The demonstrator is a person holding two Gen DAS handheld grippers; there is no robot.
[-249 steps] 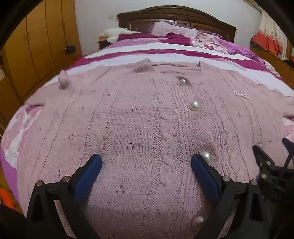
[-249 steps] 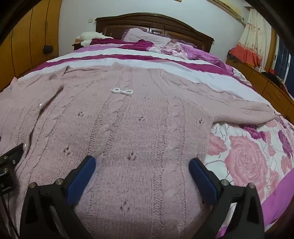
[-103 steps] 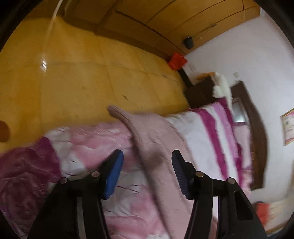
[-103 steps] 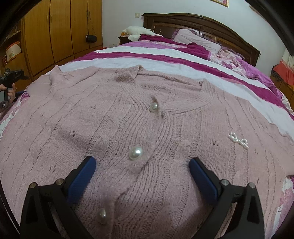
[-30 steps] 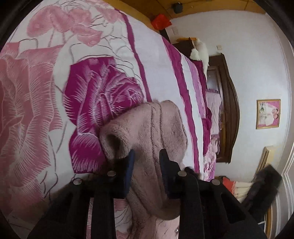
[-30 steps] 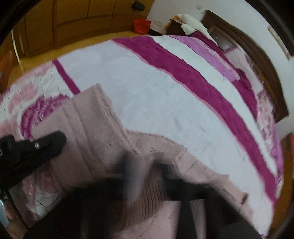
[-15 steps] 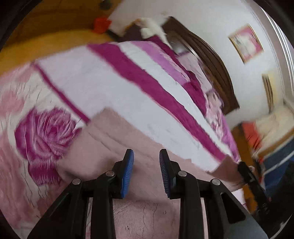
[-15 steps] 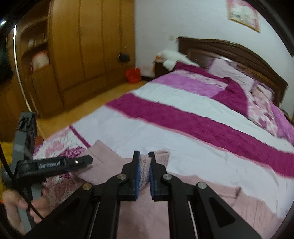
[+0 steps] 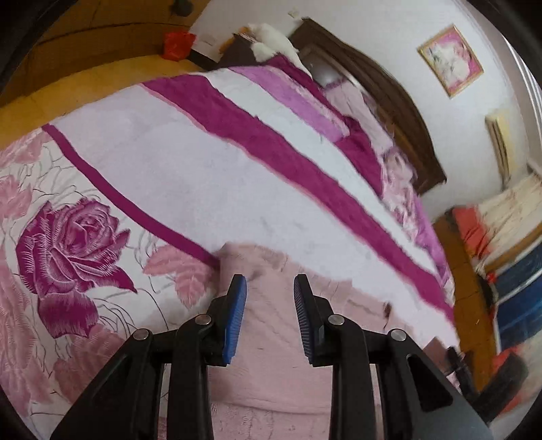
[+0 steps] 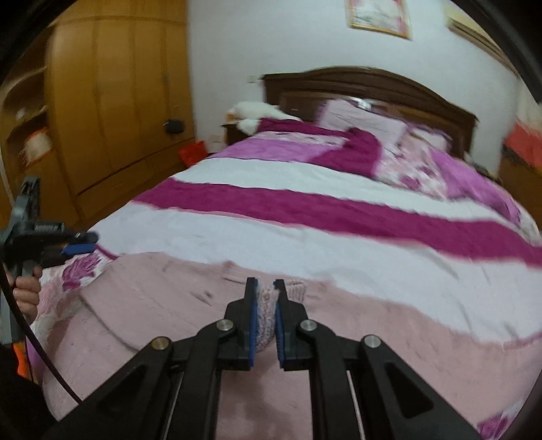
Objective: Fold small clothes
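The pink knit cardigan (image 10: 176, 304) lies flat on the bed (image 10: 305, 243), across the foot end of the flowered and striped cover, well away from the dark wooden headboard (image 10: 369, 88).

In the right wrist view the right gripper (image 10: 265, 314) has its blue-padded fingers (image 10: 250, 325) drawn together on a bunched fold of the cardigan — a ribbed bit of knit sticks up just past the tips, lifted a little above the rest of the garment. The cloth fills the narrow slot between the pads.

The left gripper (image 9: 269, 314) hangs over the cardigan's edge nearest the big purple rose (image 9: 71, 250) printed on the cover. Its fingers (image 9: 233, 318) stand a small gap apart, nearly closed, and nothing is pinched between them — the knit lies below, flat on the bed. From the right wrist view this same gripper shows at the far left side of the bed, held by a hand (image 10: 25, 291) with a black cable running down from it, its tips above the cover just beside the cardigan's corner.

A framed picture (image 10: 379, 15) hangs on the wall above the headboard, and wooden wardrobes (image 10: 111, 101) stand to the left of the bed.
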